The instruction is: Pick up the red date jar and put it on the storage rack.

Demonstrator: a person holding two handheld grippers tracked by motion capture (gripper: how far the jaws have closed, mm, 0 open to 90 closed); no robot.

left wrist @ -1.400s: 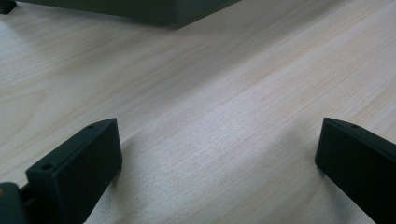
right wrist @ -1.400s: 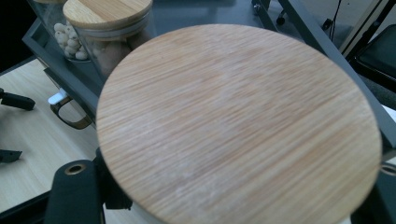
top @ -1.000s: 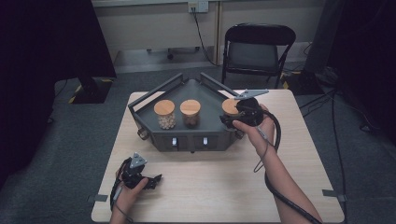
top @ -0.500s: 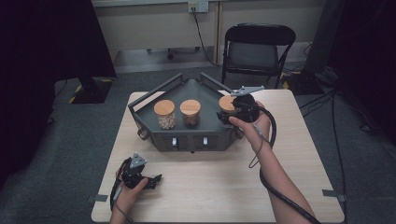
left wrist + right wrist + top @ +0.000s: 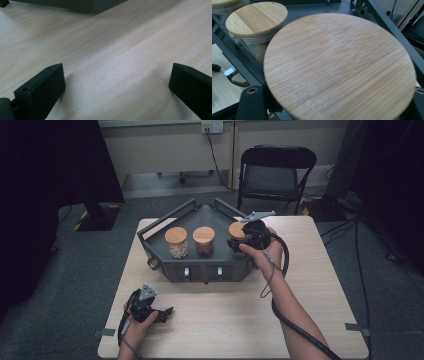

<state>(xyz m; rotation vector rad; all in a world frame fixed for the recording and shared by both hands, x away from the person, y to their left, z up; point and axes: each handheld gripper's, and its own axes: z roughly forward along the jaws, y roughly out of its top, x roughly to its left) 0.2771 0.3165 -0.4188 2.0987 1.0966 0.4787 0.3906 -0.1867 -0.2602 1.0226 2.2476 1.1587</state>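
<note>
On the left, the left gripper (image 5: pixel 159 312) rests low on the pale wooden table (image 5: pixel 235 320), well apart from the work, its black jaws spread wide with nothing but bare tabletop between them in the left gripper view; it is best left parked there unless the rack needs steadying. Moving right, the dark grey angular metal rack (image 5: pixel 200 265) holds three glass jars in a row: a jar with a round bamboo lid and pale contents (image 5: pixel 176 242), a second bamboo-lidded jar (image 5: pixel 203 240) beside it, and at the right end the third jar with a round bamboo lid (image 5: pixel 339 67), which is the one in hand. The right gripper (image 5: pixel 239 242) comes at that jar from its right side, and its jaws look clamped on the jar just under the lid, at their tightest; in the right gripper view the lid sits directly over the jaws, with one black finger (image 5: pixel 252 105) showing below its edge. The step appears to be lifting this jar out of the rack. To do it well, I would keep the grip firm on the glass below the lid rather than on the lid itself, which might pull off, then raise the jar straight up until its base clears the rack's rail (image 5: pixel 387 27), keeping it upright and away from the neighbouring jar before carrying it sideways.
</note>
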